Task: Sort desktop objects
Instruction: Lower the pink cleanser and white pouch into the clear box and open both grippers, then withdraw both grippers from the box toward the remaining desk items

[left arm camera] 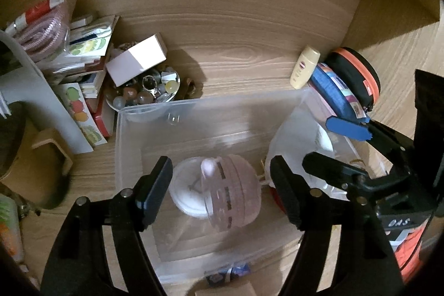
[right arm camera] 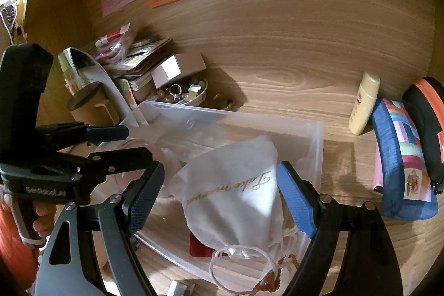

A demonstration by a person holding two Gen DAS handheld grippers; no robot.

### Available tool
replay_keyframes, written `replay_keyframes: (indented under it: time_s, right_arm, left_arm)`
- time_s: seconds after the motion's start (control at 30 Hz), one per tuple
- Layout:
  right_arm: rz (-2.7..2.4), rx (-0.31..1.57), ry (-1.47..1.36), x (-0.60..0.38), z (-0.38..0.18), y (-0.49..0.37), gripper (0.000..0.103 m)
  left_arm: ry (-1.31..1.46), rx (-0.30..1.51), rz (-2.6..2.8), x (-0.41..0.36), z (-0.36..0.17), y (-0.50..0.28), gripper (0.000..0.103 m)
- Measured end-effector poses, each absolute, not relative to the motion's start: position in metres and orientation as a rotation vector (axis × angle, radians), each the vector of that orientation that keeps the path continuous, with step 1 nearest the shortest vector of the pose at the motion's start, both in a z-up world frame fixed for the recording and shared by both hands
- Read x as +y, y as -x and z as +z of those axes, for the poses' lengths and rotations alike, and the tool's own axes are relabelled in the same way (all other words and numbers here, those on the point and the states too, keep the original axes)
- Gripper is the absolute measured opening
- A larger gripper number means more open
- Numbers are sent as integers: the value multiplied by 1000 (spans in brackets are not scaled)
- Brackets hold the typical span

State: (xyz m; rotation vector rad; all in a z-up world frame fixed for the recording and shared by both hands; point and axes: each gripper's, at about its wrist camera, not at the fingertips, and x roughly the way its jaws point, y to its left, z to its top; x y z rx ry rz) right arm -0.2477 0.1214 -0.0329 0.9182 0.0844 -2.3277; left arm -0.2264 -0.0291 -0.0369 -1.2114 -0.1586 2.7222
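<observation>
Your left gripper (left arm camera: 220,192) hangs wide open over the clear bin (left arm camera: 144,113), straddling the pink round case (left arm camera: 233,190) without gripping it. Your right gripper (right arm camera: 219,199), equally spread and empty, brackets the white drawstring pouch (right arm camera: 230,190). Risk: the yellow bottle (right arm camera: 363,107) at two o'clock tips if your arm swings wide.
</observation>
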Motion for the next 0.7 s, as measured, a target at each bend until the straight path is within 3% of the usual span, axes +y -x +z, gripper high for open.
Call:
replay_keyframes:
  time_s: [0.2,0.33,0.7]
  right_arm:
    - [-2338,100,-926,119,-26,240,81]
    - [-2357,100,-896,123,-16,227,81]
    - [-2434,132,-824,137,4,186,86]
  left_arm:
    - [1177,-130,2761,-31,-26,209,74]
    - [1145,-123,2799,-35,-17,196,88]
    - [1050,-60,2872,-39,2,149,96]
